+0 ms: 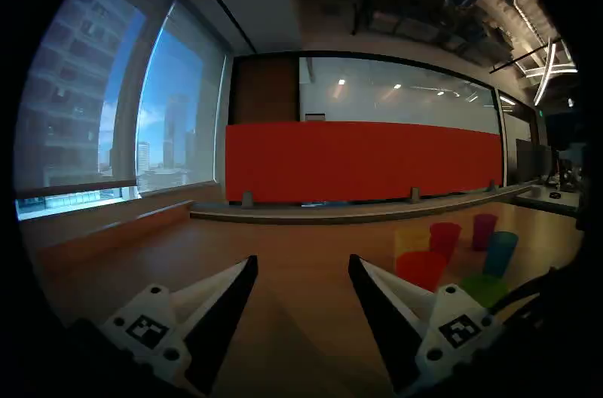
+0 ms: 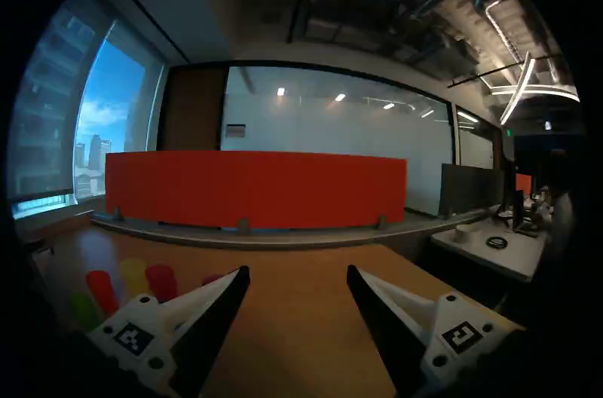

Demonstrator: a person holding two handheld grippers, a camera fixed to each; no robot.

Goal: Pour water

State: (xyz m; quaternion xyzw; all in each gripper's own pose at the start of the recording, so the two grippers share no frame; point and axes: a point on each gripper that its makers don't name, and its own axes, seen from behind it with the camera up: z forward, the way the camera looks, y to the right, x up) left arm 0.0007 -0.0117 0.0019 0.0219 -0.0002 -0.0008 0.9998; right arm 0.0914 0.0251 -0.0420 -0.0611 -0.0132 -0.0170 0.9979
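Together, translucent coloured cups [image 1: 420, 268], upright on wooden table [image 1: 301, 277]

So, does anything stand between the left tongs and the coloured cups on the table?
Nothing visible does. The left tongs are open and empty, and bare wooden table lies between them and the coloured cups, which stand grouped ahead, off to their right.

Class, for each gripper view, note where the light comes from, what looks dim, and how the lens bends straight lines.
Left gripper view: daylight comes through the window at left, the cups sit dim, the red partition bows. Right gripper view: ceiling strip lights glare at upper right, the desk lies shaded, the partition's top curves.
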